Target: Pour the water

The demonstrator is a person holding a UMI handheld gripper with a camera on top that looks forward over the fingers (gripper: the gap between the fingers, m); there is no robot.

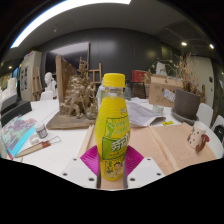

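Observation:
A plastic bottle [112, 130] with a yellow cap and a yellow-green label stands upright between my fingers. My gripper [112, 165] is shut on it: the magenta pads [92, 158] press on the lower part of the bottle from both sides. The bottle hides the table just ahead of the fingers. I cannot tell whether its base rests on the white table [60, 150]. No cup or other vessel shows near the bottle.
A brown wooden model [75, 100] stands beyond the bottle to the left. Books and small items [20, 137] lie at the left. Papers [143, 112] and a dark pot [187, 103] are at the right, with a small white figure [200, 136] nearer.

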